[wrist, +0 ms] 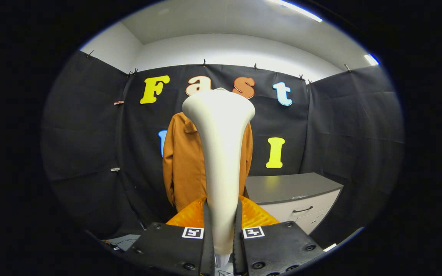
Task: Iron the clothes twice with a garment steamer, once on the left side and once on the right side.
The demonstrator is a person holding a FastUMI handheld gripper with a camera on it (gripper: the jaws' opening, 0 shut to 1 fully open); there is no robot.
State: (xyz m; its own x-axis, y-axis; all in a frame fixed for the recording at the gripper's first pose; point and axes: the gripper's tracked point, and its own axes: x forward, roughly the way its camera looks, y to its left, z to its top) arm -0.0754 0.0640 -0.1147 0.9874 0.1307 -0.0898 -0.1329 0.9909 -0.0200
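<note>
Gripper-mounted fisheye, facing jacket [184, 165] nearby.

The gripper [221, 222] is held level, pointing straight ahead, with its two fingers [205, 230] standing side by side and drawn close together. Both press against the narrow handle of the garment steamer [221, 153], one on each flank, so the handle fills the whole gap between them. The steamer rises upright from between the fingers and widens well above them. Each finger carries a small square marker on its upper face, one to either side of the handle.
</note>
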